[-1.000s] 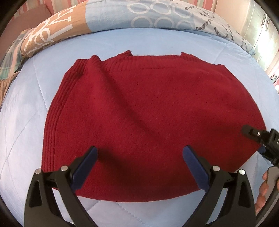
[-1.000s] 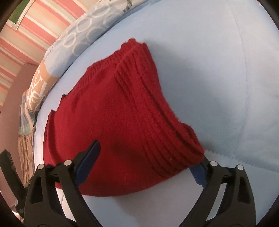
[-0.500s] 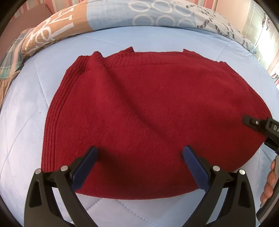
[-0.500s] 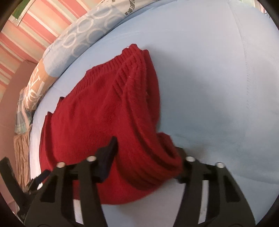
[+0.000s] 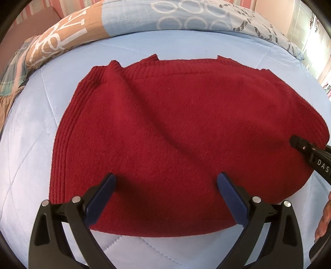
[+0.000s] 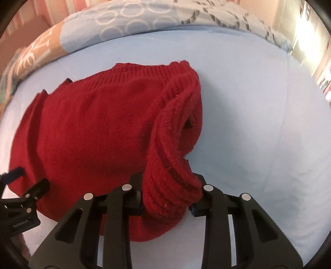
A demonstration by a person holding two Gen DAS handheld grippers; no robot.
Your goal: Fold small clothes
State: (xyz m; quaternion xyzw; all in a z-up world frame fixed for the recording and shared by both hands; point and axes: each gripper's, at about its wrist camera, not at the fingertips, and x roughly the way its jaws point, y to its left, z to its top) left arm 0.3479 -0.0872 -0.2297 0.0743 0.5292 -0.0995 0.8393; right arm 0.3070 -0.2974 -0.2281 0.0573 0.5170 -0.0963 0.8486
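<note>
Red knitted sweater (image 5: 175, 134) lies spread on the light blue bed quilt (image 5: 31, 144), patterned bedding (image 5: 186, 18) at 12 o'clock. Left gripper (image 5: 165, 198) hangs over the near hem at 6 o'clock, fingers wide apart, gripping nothing. Right gripper (image 6: 167, 198) fingers have just been closing and now pinch the ribbed edge at the sweater's 3 o'clock side, bunched and lifted off the quilt

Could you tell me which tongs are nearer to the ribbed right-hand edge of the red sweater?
Right. The right tongs have just closed on the ribbed edge of the red sweater; the left tongs hang open over its near middle.
</note>
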